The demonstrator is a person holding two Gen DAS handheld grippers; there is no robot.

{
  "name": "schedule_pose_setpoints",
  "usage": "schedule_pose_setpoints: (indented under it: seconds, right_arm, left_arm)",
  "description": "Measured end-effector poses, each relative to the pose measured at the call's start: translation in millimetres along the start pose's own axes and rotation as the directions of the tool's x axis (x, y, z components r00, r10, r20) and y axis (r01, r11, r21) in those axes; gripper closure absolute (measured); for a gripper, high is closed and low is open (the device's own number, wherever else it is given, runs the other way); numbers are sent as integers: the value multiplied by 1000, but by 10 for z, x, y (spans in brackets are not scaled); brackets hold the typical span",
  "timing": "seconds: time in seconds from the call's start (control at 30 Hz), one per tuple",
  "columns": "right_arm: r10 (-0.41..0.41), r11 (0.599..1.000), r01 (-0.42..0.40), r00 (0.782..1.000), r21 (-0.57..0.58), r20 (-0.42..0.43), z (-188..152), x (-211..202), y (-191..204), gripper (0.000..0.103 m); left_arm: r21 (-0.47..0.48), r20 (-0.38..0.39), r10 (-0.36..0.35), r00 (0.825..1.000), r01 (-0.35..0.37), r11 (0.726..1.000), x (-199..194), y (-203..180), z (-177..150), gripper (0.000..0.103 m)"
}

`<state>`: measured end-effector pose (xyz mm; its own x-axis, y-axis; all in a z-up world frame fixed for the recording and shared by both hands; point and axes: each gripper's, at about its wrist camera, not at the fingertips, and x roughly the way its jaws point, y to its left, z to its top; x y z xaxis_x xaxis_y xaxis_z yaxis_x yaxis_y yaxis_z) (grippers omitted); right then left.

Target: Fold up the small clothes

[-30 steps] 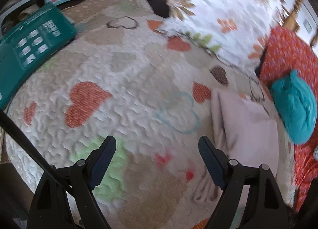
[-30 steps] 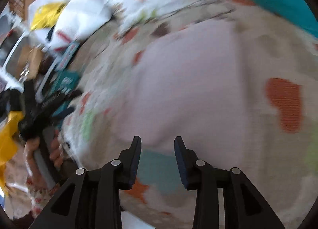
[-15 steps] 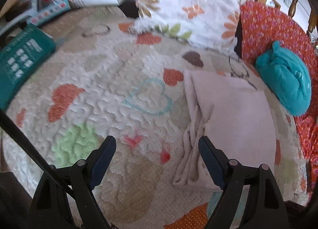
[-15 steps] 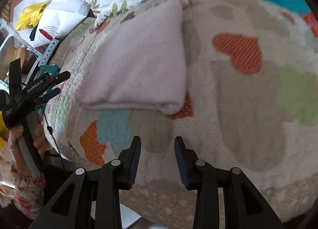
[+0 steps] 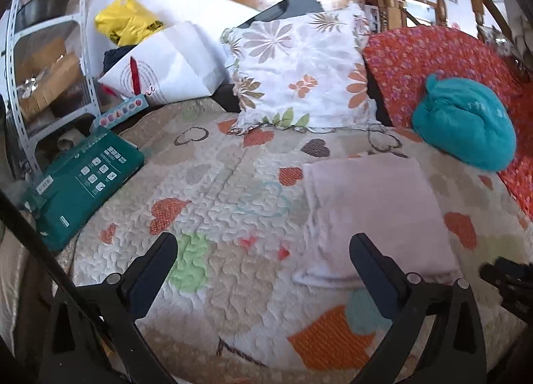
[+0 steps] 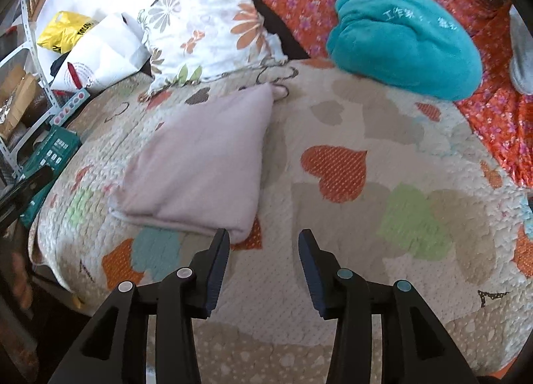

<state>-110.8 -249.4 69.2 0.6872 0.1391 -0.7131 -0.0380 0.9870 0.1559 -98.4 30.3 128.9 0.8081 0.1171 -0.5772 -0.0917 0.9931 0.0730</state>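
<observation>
A pale pink garment (image 5: 376,214) lies folded into a flat rectangle on the heart-patterned quilt (image 5: 226,191). It also shows in the right wrist view (image 6: 203,161). My left gripper (image 5: 263,254) is open wide and empty, held above the quilt to the garment's near left. My right gripper (image 6: 263,247) is open and empty, just off the garment's near right corner. Neither touches the cloth.
A floral pillow (image 5: 299,71), a red flowered cover (image 5: 433,67) and a teal plush bundle (image 5: 463,124) lie behind the garment. A green box (image 5: 86,181) sits at the quilt's left edge, with a white bag (image 5: 166,64) and metal shelving (image 5: 20,91) beyond.
Both grippers have pulled back and up from the folded garment, so more of the bed and room shows. The right gripper's jaws have opened wider. The garment lies still.
</observation>
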Motion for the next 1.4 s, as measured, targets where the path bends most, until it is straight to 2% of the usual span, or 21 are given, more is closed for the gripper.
schedule_pose_setpoints:
  seconds: [0.07,0.1,0.2,0.27,0.43,0.67,0.9,1.4]
  right_arm:
    - [-16,1000,17,1000,-15,16,-36,24,-15,54]
    - [-23,999,24,999,-24,23,-58,26,-26,54]
    - [-58,997,60,997,-56,44,-133,51,-68,51]
    - [-82,994,85,995,-73,51,-181,71,-107,49]
    - [-104,992,108,993,-65,60,-214,94,-203,47]
    - [-84,995,87,995,-49,63,-192,123,-236,41]
    - [-99,991,104,993,-86,69,-221,138,-151,36]
    - [-126,991,129,990,-40,58,-222,158,-236,31]
  left_arm:
    - [7,-23,-58,998,58,998,-63,-78,-17,0]
    - [9,-69,-99,993,100,995,-51,-133,-24,1]
    - [-9,-194,-149,970,150,989,64,-281,-80,1]
    - [-2,-236,-138,962,142,990,139,-386,-150,1]
    - [70,-322,-59,945,86,994,298,-666,-351,1]
    - [139,-331,0,944,49,989,336,-852,-426,1]
    - [136,-355,-11,935,63,989,389,-881,-459,1]
    - [76,-397,-58,916,96,993,430,-800,-495,1]
